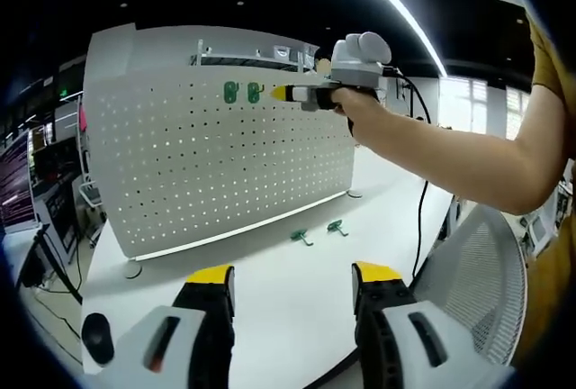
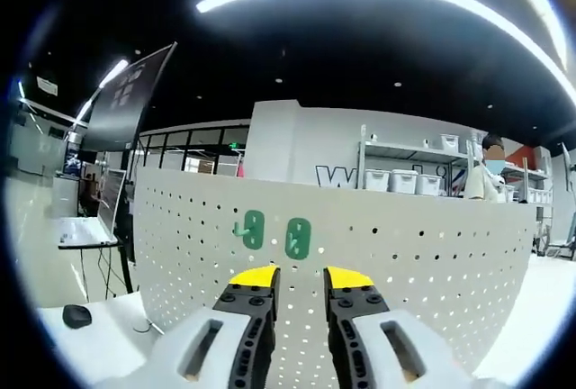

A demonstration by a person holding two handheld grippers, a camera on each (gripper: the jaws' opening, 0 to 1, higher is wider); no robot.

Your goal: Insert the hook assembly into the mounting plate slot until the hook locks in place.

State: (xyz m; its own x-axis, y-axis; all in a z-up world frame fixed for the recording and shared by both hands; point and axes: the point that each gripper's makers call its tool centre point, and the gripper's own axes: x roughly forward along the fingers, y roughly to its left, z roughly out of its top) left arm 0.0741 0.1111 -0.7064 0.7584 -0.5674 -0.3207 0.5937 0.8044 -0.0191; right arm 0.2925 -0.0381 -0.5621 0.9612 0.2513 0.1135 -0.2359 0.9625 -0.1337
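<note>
Green hooks on board: two green hooks (image 2: 253, 229) and (image 2: 298, 238) sit side by side near the top edge of the white pegboard (image 2: 432, 254), just above my right gripper (image 2: 299, 278).
Right gripper: jaws slightly apart, nothing between them that I can see.
Left gripper (image 1: 293, 274): jaws spread wide and empty, low over the table (image 1: 270, 272).
Spare hooks: two more (image 1: 301, 237) and (image 1: 337, 226) lie on the table by the board's foot.
Risk: I judge a nudge from my right tips could unseat a half-locked hook.
</note>
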